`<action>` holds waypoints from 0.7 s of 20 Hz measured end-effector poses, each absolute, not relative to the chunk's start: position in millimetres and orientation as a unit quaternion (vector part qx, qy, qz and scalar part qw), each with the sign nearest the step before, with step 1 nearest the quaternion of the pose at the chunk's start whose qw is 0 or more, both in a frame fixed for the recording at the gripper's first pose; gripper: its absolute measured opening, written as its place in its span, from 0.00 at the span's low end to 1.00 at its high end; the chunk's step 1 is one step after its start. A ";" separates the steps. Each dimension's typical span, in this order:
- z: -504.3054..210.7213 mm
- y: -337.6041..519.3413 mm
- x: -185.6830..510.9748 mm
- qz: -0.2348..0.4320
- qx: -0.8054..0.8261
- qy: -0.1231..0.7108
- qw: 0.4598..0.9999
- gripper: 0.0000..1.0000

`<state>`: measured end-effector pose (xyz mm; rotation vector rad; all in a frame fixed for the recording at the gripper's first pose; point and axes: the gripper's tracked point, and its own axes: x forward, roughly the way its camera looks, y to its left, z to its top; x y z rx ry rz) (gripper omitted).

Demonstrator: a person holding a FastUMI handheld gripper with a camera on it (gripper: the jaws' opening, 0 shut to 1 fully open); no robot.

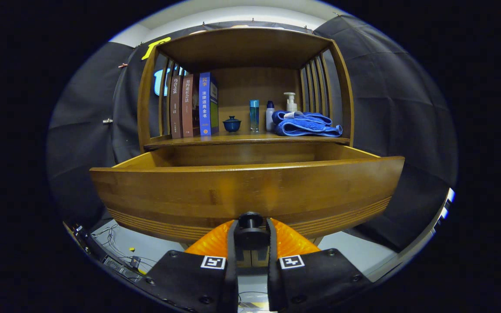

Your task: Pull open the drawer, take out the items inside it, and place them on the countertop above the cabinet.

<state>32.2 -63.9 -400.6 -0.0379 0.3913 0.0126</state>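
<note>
Claw (251, 237) is clamped on the drawer knob (250, 221), one finger on each side of the dark round knob, both pressing it. Pinching the knob gives a straight pull line along the fingers, which is why the claw sits square to the drawer front.

Drawer (246, 191) is already pulled well out from the cabinet (144, 104). Its curved wooden front sits right against the fingertips and blocks the view down into the box. Only the upper inner back wall and side rails are visible, so I cannot tell what is inside.

So the task's items, if any, would be just beyond the front panel, ahead of and slightly above the claw line, out of sight from here.

Above and beyond the drawer is the table (233, 140), i.e. the cabinet's countertop surface where the items should go. Already on it:
- books (192, 106) upright against the left slats
- small blue lidded cup (232, 124) near the middle
- bottles (254, 115) and a pump dispenser (291, 102) toward the back
- folded blue towel (305, 124) on the right

Free space looks to be along the front edge, middle.

Judgement: the opening step looks about done; the next move calls for releasing the knob and rising over the front panel.
</note>
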 end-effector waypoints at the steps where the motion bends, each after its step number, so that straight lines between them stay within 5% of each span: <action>1: -401.8 -64.2 28.0 0.006 -0.018 0.198 0.980 0.30; 10: -411.2 -64.8 15.5 0.008 -0.036 0.208 0.977 0.37; 12: -409.1 -65.2 15.1 0.010 -0.039 0.205 0.978 0.50; 14: -401.0 -68.9 14.6 -0.002 -0.036 0.201 0.979 0.80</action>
